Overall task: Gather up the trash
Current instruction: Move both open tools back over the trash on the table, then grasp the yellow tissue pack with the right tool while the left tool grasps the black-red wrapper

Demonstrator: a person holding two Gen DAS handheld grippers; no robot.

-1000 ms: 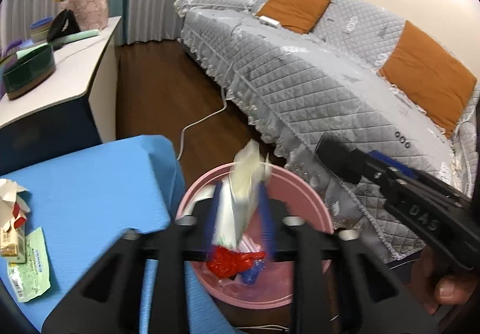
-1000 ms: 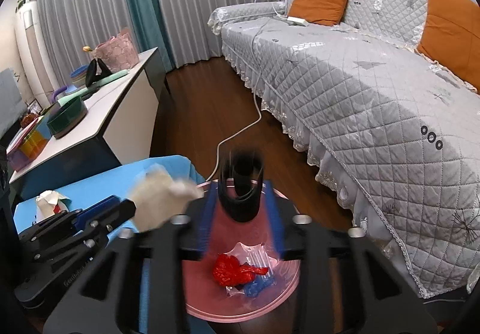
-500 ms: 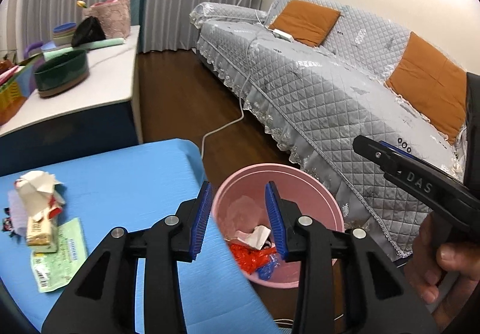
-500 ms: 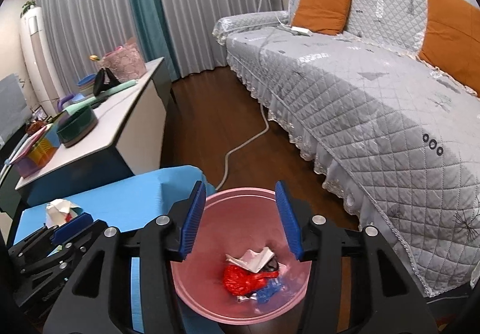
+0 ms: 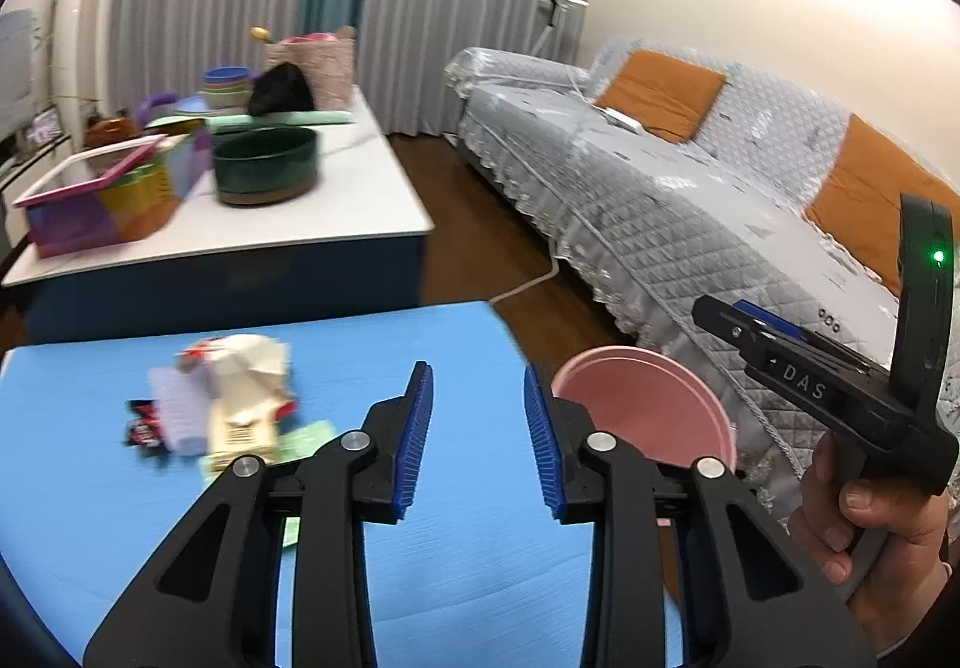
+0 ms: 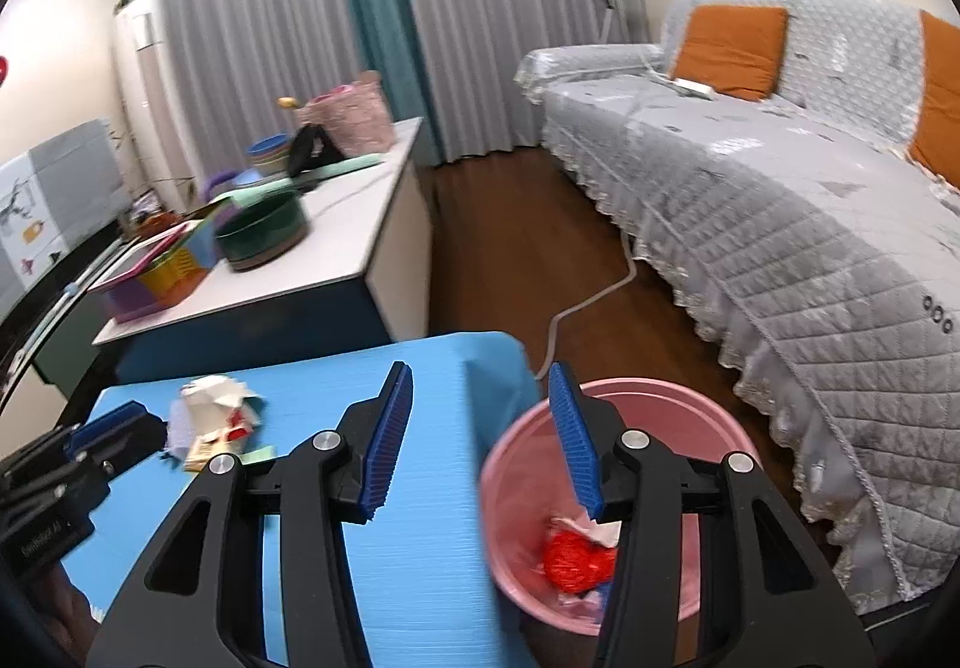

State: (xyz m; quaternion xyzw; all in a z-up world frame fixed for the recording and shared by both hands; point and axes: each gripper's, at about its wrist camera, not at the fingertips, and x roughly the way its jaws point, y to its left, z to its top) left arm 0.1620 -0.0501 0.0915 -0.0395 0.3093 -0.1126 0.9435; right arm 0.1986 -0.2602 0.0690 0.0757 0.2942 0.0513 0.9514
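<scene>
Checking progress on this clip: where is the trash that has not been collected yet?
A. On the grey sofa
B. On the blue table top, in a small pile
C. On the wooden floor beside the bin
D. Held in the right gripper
B: a small pile of wrappers and paper lies on the blue table top, while both the left gripper and the right gripper are open and hold nothing beside the pink bin.

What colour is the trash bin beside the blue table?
The trash bin is pink, inside and out. It shows best in the right wrist view.
</scene>
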